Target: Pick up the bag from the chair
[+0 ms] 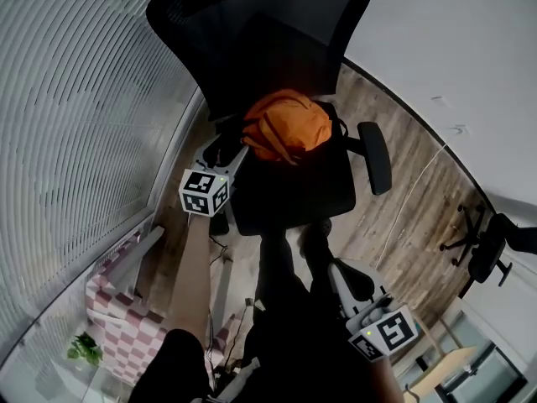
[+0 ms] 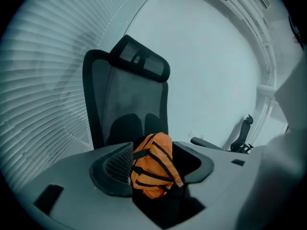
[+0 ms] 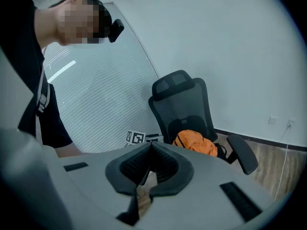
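Observation:
An orange bag with black straps lies on the seat of a black mesh office chair. My left gripper is at the chair's left side, close to the bag's left edge, and it is open. In the left gripper view the bag shows in the gap between the wide-apart jaws, in front of the chair's backrest; whether it touches them is unclear. My right gripper hangs low beside my legs, away from the chair, shut on nothing. The right gripper view shows the bag on the chair beyond the gripper.
A blind-covered glass wall runs along the left. The chair's right armrest juts out over the wood floor. A second black chair stands at the right. A pink checkered item and a small plant sit lower left.

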`<action>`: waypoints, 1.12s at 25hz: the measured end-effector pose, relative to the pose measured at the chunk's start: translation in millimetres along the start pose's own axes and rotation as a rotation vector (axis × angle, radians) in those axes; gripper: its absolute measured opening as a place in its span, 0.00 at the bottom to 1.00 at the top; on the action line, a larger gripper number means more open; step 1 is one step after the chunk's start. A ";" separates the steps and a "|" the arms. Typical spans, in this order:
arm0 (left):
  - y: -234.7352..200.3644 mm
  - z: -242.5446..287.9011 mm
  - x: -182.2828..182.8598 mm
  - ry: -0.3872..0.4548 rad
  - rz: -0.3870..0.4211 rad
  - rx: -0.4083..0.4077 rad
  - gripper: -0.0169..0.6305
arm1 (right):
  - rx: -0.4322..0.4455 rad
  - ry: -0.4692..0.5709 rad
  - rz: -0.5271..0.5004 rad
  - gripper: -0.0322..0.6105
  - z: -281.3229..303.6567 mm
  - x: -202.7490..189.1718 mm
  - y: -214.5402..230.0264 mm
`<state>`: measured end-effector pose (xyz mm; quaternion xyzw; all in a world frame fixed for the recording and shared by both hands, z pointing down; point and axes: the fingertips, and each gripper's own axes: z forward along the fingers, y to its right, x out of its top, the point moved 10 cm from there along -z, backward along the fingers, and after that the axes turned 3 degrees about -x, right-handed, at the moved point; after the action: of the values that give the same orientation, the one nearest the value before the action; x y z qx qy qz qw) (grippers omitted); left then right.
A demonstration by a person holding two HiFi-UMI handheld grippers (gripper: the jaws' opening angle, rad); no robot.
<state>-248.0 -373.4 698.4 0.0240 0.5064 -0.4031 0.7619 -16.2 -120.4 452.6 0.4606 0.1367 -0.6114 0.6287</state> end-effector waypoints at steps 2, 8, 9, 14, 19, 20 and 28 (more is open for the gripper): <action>-11.6 12.6 -4.0 -0.019 -0.003 0.011 0.41 | -0.005 -0.015 0.009 0.08 3.5 -2.1 1.2; -32.2 43.3 -12.9 -0.101 -0.004 0.014 0.41 | -0.016 -0.034 0.036 0.08 12.9 0.6 4.3; -35.2 47.5 -14.9 -0.119 -0.006 0.015 0.41 | -0.015 -0.023 0.046 0.08 15.3 2.7 4.7; -39.4 60.2 -26.7 -0.179 -0.010 0.009 0.41 | -0.047 -0.038 0.046 0.08 15.7 2.4 12.4; -46.8 73.2 -31.0 -0.196 -0.037 0.019 0.40 | -0.067 -0.044 0.061 0.08 18.0 6.1 22.1; -47.2 75.8 -31.2 -0.196 -0.041 0.019 0.39 | -0.070 -0.045 0.063 0.08 18.6 6.6 24.2; -42.8 75.2 -29.9 -0.183 -0.023 0.024 0.18 | -0.072 -0.039 0.073 0.08 19.6 4.7 25.0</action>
<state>-223.6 -418.1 774.5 -0.0096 0.4298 -0.4181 0.8002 -0.5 -142.3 469.9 0.4301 0.1295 -0.5917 0.6694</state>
